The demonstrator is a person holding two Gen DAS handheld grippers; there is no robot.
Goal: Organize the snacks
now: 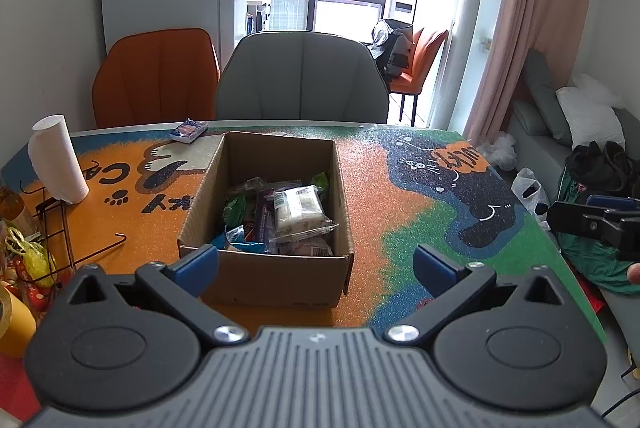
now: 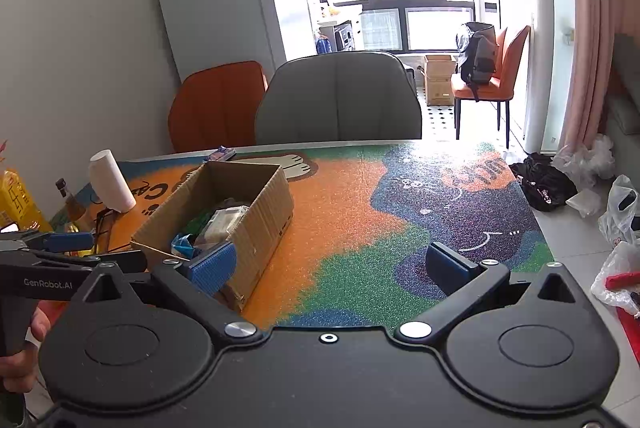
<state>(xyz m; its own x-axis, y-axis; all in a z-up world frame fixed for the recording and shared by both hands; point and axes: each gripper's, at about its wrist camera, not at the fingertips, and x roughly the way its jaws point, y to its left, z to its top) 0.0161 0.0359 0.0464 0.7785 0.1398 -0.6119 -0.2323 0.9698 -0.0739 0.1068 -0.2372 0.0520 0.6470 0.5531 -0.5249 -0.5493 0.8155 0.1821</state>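
Observation:
An open cardboard box stands on the colourful table mat, filled with several wrapped snacks; a clear-wrapped white bar lies on top. The same box appears left of centre in the right wrist view. A small blue-and-orange snack pack lies alone near the table's far edge, behind the box. My left gripper is open just in front of the box, nothing between its blue pads. My right gripper is open and empty over the mat, to the right of the box.
A paper towel roll stands at the left beside a black wire rack, bottles and bags. Grey and orange chairs line the far side. The table's right edge drops to a floor with bags and clothes.

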